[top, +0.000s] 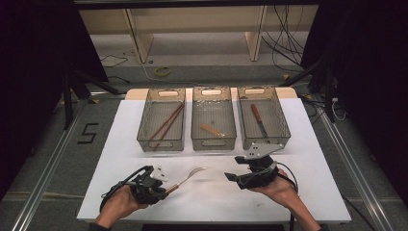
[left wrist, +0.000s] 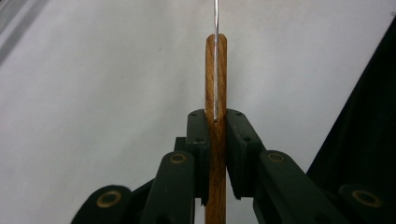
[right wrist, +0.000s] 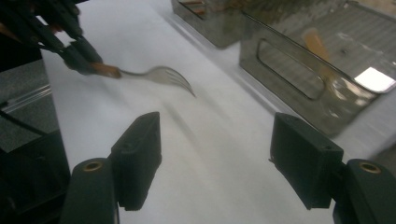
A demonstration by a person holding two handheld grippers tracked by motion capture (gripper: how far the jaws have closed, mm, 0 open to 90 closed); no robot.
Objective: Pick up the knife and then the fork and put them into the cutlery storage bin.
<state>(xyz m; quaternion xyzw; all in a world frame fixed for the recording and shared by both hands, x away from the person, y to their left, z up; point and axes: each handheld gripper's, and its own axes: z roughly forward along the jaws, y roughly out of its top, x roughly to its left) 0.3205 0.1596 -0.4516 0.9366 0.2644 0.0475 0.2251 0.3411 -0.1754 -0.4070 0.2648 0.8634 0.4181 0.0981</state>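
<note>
Left claw is clamped on the fork by its wooden handle, above the near counter. Fork's long axis runs from the claw toward the far right, tines pointing at the middle bin. Right claw hangs just right of the tines, jaws apart and empty.

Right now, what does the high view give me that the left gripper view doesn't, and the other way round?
High view alone: three mesh baskets at the table's far side, holding chopsticks, a small wooden piece and a red-handled knife, plus the right gripper, open. Left gripper view alone: the fingers pressed on both sides of the fork's wooden handle. Both: the left gripper holding the fork above the white table.
</note>
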